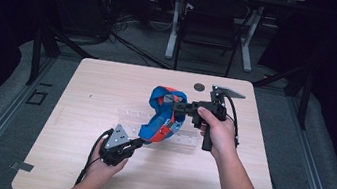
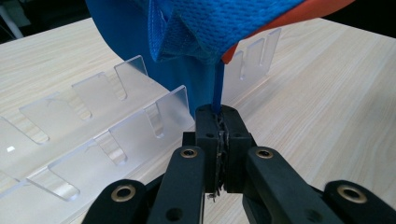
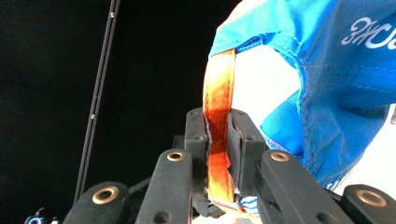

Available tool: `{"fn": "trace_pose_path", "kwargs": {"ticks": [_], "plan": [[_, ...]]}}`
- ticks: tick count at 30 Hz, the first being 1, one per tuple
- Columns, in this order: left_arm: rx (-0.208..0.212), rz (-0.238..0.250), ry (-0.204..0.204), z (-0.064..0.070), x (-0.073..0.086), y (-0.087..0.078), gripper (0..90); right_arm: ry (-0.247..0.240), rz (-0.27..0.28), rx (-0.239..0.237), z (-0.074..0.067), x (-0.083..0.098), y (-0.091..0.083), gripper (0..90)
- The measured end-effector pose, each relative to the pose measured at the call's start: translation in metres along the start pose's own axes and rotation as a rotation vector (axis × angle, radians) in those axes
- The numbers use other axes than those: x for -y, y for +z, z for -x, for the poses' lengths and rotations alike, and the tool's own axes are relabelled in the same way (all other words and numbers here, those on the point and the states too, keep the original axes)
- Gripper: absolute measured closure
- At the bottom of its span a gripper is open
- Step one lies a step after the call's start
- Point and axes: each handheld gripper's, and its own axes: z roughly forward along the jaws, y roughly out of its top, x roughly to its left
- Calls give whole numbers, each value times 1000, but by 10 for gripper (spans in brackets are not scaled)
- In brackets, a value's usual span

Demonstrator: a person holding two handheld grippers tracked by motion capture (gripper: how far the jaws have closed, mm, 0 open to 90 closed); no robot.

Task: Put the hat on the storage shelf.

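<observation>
Item: blue and orange cap (image 1: 164,114), fabric with white lettering, held above the counter (image 1: 69,170) near its middle, over a clear slotted rack (image 1: 185,140).

Rack: transparent plastic, two rows of upright dividers, lying flat on the counter, long axis running roughly 9 to 3 o'clock in the high view. In the left gripper view the dividers (image 2: 140,121) stand just beside and behind the closed fingers.

Left gripper (image 1: 140,142): at about 7 o'clock from the cap, fingers clamped on a thin blue edge of the cap (image 2: 218,88) that rises straight up from between them. Left hand (image 1: 108,164) low, near the counter, forearm entering from 6 o'clock.

Right gripper (image 1: 178,107): at about 3 o'clock from the cap, pointing toward 9 o'clock, fingers clamped on the orange strap (image 3: 218,130), which passes upright between them. Right hand (image 1: 219,132) raised above the counter, wrist cocked, gripper held roughly level.

Governing relation: the cap hangs stretched between the two grips, long axis running from 7 o'clock low to 1 o'clock high; the left gripper is the nearer to the rack. Judgement: any lowering into a slot would turn on the left-held edge lining up with a gap between dividers.

Other: small dark round object (image 1: 199,86) on the counter at 12 o'clock, well apart from the cap.
</observation>
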Motion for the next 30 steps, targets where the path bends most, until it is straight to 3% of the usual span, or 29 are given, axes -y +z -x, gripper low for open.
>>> {"fn": "trace_pose_path", "kwargs": {"ticks": [23,30], "plan": [[-1,10,-40,-6,2,-7,848,24,38,52,17,-1,-7,789],[-3,17,-54,-6,4,-8,795,18,44,101,22,-1,-9,788]]}}
